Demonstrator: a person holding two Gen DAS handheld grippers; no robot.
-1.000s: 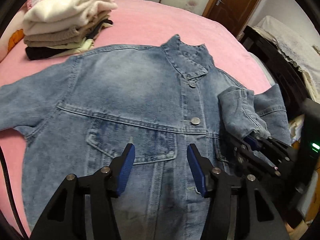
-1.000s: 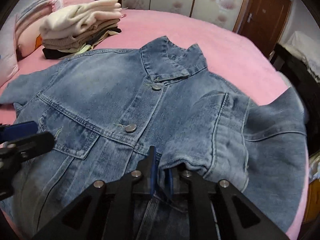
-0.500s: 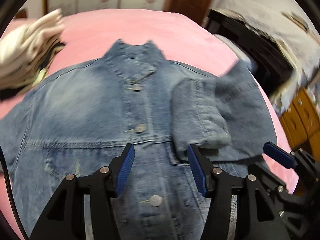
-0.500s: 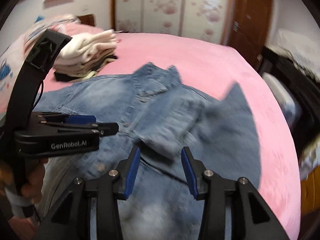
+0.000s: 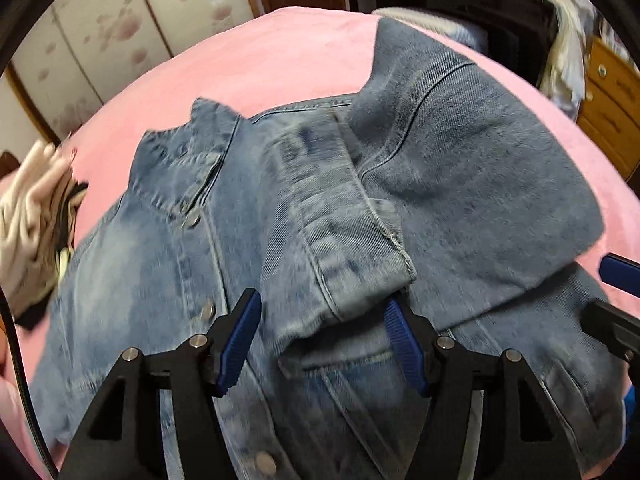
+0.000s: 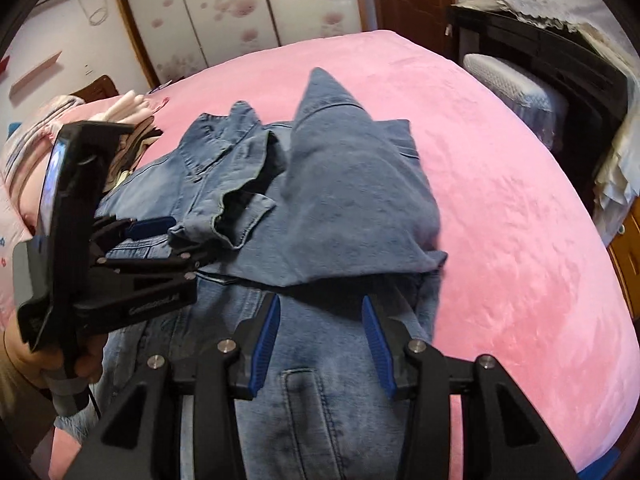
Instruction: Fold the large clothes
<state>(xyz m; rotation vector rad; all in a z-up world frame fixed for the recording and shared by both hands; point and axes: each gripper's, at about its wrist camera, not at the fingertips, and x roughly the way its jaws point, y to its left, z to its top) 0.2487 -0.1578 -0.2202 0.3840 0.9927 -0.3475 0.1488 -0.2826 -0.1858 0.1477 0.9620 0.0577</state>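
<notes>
A blue denim jacket (image 5: 140, 280) (image 6: 340, 208) lies front up on the pink bed (image 5: 280, 60) (image 6: 520, 220). One side panel and its sleeve are folded over the chest, and the cuff (image 5: 352, 264) (image 6: 236, 216) rests near the button line. My left gripper (image 5: 322, 300) (image 6: 180, 240) hovers just over that cuff. Its jaws are closing a little, with the cuff lying between the blue pads, which do not press on it. My right gripper (image 6: 321, 301) (image 5: 616, 300) stands open above the jacket's lower front, below the folded panel, holding nothing.
A stack of folded clothes (image 5: 28, 220) (image 6: 132, 108) sits at the bed's far left. Dark furniture (image 6: 560, 64) and wooden drawers (image 5: 608, 92) line the bed's right side. Wardrobe doors (image 6: 224, 12) stand behind. A person's hand (image 6: 80, 360) grips the left tool.
The right gripper has let go of the cuff, which now lies across the jacket's front. Both grippers have swung toward the jacket's folded side and rolled.
</notes>
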